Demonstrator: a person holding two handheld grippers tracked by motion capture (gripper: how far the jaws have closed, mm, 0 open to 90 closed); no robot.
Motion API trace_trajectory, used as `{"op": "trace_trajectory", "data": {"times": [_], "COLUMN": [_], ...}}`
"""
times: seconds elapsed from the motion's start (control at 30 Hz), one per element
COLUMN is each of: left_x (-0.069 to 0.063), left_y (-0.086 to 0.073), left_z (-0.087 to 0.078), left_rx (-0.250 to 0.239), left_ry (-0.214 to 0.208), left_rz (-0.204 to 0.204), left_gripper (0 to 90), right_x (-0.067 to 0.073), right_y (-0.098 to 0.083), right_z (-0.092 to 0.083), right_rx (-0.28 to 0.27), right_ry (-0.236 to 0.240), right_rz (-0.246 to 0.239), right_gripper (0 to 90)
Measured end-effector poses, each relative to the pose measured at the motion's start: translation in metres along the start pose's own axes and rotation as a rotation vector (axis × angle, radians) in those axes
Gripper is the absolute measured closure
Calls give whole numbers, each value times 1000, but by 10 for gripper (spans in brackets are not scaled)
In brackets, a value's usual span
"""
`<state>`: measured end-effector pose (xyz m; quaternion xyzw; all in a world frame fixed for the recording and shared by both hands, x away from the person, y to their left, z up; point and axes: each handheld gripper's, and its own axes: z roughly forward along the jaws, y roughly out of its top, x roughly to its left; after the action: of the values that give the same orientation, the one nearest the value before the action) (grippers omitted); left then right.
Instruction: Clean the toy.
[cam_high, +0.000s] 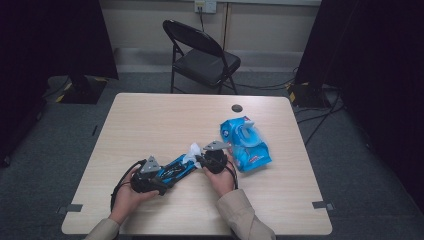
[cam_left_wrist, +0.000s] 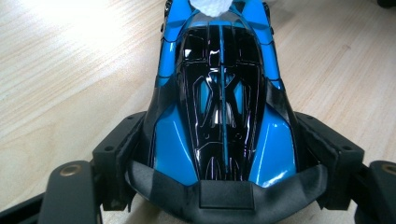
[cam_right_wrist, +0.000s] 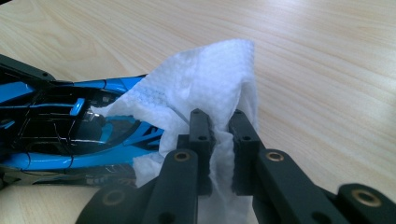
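Left gripper: You had its jaws spread wide around the tail of the toy car, one pad pressed to each flank, holding it at the near middle of the table.
Toy car: It lay lengthwise from near left to far right, its nose pointing toward your right hand.
Wipe: You had it bunched over the car's nose, touching the blue bodywork.
Right gripper: Its jaws were nearly closed, pinching a fold of the wipe between them.
Wipes pack: It sat just right of your right hand, its lid flipped up.
Progress: You had the car clamped and the wipe drawn and on the front end, so wiping looked under way; the roof and tail probably remained to be wiped.
High view: It gave you the whole layout, both hands and the pack.
Left gripper view: It showed you the glossy black roof up close.
Right gripper view: It showed the pinch on the wipe and the car's side.
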<state>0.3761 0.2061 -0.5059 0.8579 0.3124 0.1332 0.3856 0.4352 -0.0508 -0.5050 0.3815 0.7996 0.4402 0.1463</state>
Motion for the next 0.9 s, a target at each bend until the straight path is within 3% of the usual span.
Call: {"op": "trace_trajectory", "data": {"times": [0.27, 0.33, 0.6, 0.73, 0.9], "left_x": [0, 0, 0, 0, -1], "left_y": [0, 0, 0, 0, 0], "left_z": [0, 0, 0, 0, 0], "left_rx": [-1, -1, 0, 0, 0], "left_ry": [1, 1, 2, 3, 5], "left_rz": [-2, -2, -2, -3, -4], "left_gripper": [242, 243, 242, 242, 242], "right_x": [-6, -5, 2, 1, -6], "right_y": [-1, -1, -3, -1, 5], "right_z": [-7, -10, -15, -22, -34], "right_rx": [25, 22, 48, 34, 5], "right_ry": [10, 26, 82, 99, 89], "right_rz": [-16, -8, -47, -25, -2], "right_gripper": [830, 830, 830, 830, 830]}}
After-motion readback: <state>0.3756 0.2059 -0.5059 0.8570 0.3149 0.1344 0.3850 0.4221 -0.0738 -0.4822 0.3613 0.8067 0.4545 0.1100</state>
